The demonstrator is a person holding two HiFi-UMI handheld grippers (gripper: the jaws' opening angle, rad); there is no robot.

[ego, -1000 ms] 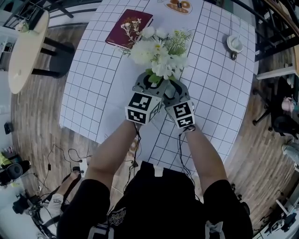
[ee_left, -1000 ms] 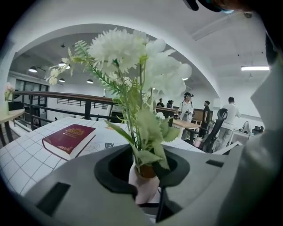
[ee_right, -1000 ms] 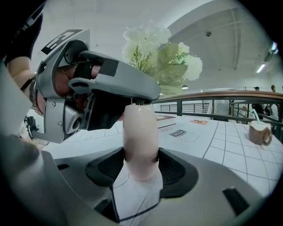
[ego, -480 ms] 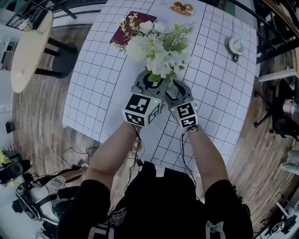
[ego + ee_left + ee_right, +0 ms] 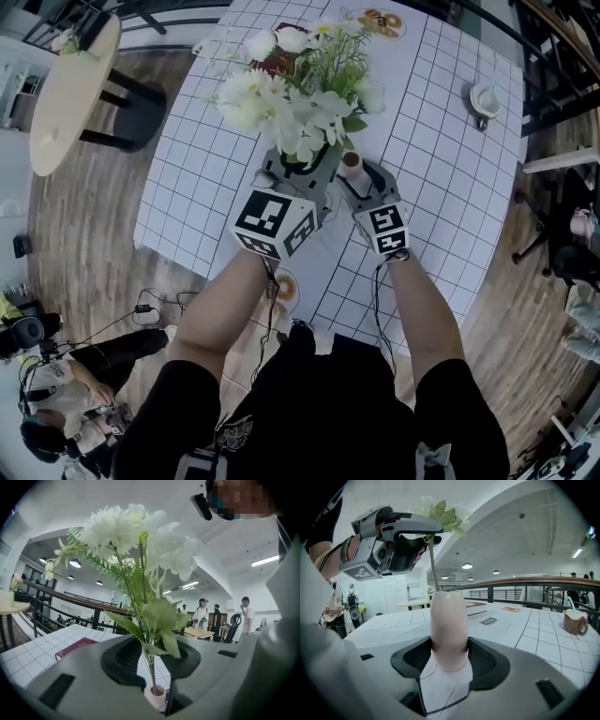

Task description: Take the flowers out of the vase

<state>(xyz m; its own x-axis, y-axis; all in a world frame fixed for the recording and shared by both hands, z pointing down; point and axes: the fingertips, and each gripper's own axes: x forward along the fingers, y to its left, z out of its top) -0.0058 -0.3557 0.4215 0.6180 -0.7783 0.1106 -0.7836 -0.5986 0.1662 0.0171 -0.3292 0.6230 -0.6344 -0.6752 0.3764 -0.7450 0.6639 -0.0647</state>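
left gripper (image 5: 300, 166) / right gripper (image 5: 354, 178): grey, black-white marker cubes (image 5: 274, 223) | cables (image 5: 271, 305): black | shirt (image 5: 309, 403): black, short-sleeved

A worktop (image 5: 450, 169) covered by a white cloth with a black grid stands on a floor (image 5: 84, 244) of brown wood planks. Near it sits a round pale side table (image 5: 66, 94) on dark legs. A dark railing (image 5: 520, 587) runs behind the worktop. The white arched ceiling (image 5: 525, 536) carries round lamps (image 5: 467, 566) and a strip light (image 5: 265, 561). Farther off stands a desk (image 5: 199, 633), perhaps with an office chair beside it.
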